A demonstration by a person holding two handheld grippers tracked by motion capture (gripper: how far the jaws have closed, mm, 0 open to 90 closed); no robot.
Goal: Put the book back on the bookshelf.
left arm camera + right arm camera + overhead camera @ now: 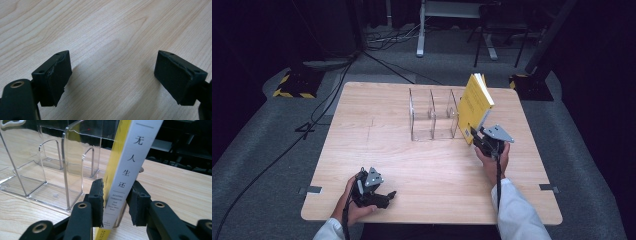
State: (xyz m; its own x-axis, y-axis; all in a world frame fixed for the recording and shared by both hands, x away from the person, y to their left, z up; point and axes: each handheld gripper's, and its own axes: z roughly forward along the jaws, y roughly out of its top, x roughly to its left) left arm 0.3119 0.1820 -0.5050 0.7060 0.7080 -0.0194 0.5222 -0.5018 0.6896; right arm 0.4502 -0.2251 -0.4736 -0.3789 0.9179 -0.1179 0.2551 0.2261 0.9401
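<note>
Over on the right side of the wooden table (377,150): right gripper (474,134) up at the right end of the clear acrylic rack (432,120), clamped low on a yellow book (474,100). Held off vertical, top edge tipped away to the right, lower corner down by the rack's end wall. Touching the rack or just beside it? Hard to call from above.

From the right gripper view, a closer look: white spine of the book (130,157) running up between the two black pads, yellow cover against the left pad (98,197), right pad snug on the spine's other side. Looks like a pinch on both faces, though the contact on the right pad is a little unclear at this angle. Rack (50,170) just beside, to the left of the book, compartments bare and see-through.

Down at the near left edge: left gripper (387,196) lying low over the table in the left hand (352,207), well apart from rack and book. In the left gripper view, pads spread wide (112,77), bare wood grain between them, gripping nothing.
</note>
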